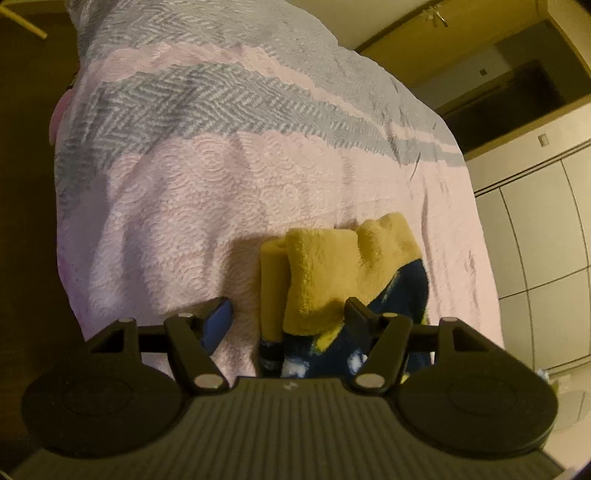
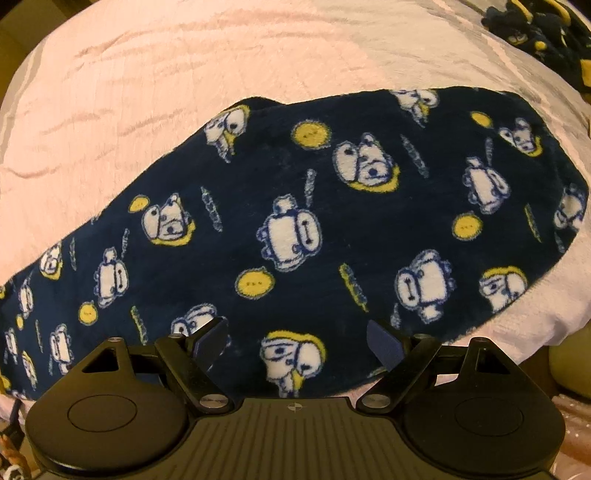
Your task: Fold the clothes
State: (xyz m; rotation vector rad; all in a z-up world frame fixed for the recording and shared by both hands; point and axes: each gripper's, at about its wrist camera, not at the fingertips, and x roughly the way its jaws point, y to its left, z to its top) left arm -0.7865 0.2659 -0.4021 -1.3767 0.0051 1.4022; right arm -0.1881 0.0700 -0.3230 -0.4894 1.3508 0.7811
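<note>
I keep my left hand-held gripper (image 1: 286,319) spread over the yellow cuff (image 1: 317,273), ready to pinch it. My right hand-held gripper (image 2: 299,341) hangs spread over the fleece (image 2: 332,221), laid flat on the bed (image 2: 147,74) for folding.

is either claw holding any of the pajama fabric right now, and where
Nothing is held. The left claw is open over the yellow cuff; the right claw is open above the navy printed fleece.

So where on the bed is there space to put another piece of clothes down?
Bare pink bedspread lies left of and beyond the yellow cuffs. More lies above the navy printed garment. That garment fills the middle, with a dark pile crowding the far right corner.
</note>
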